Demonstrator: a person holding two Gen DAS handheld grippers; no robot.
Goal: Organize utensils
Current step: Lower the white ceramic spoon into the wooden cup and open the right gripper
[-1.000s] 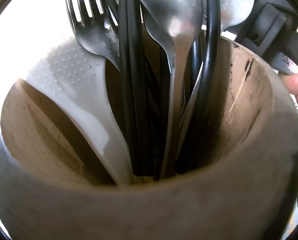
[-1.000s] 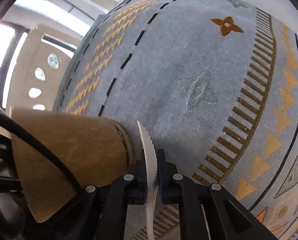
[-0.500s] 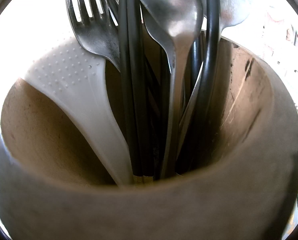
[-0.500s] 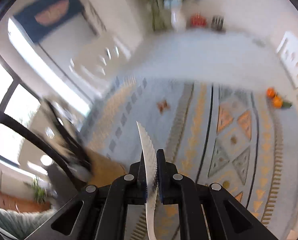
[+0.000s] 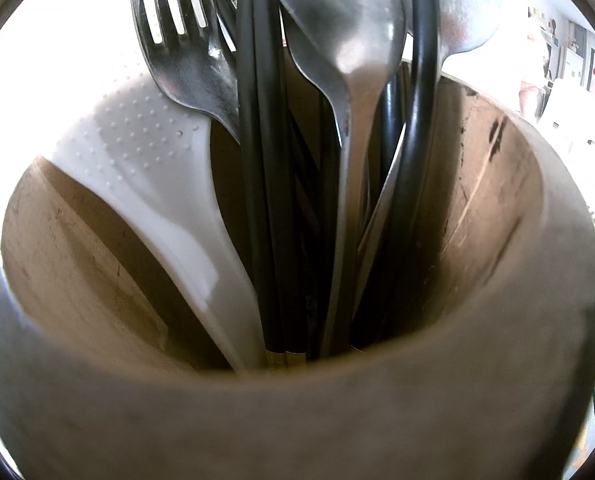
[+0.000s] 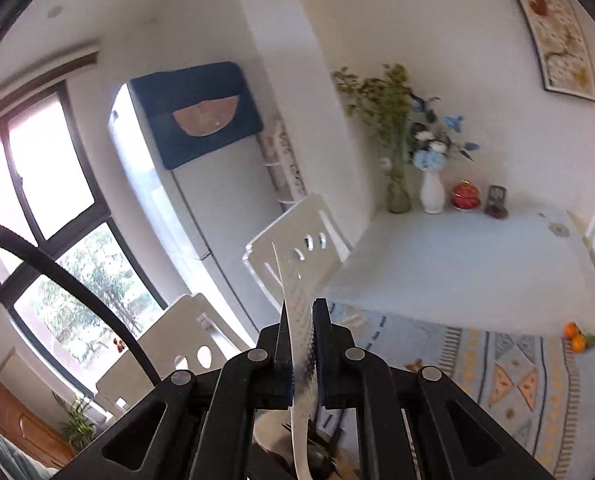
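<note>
Right gripper, one white paddle

Left view: holder near wall blurred, fork tines cut off above. Right view: white utensil tail cut off below the claw.

This is a home, a dining room. There is a fridge, white chairs, a big window, flowers in a vase, a wall picture, and a patterned cloth on the worktop.
</note>
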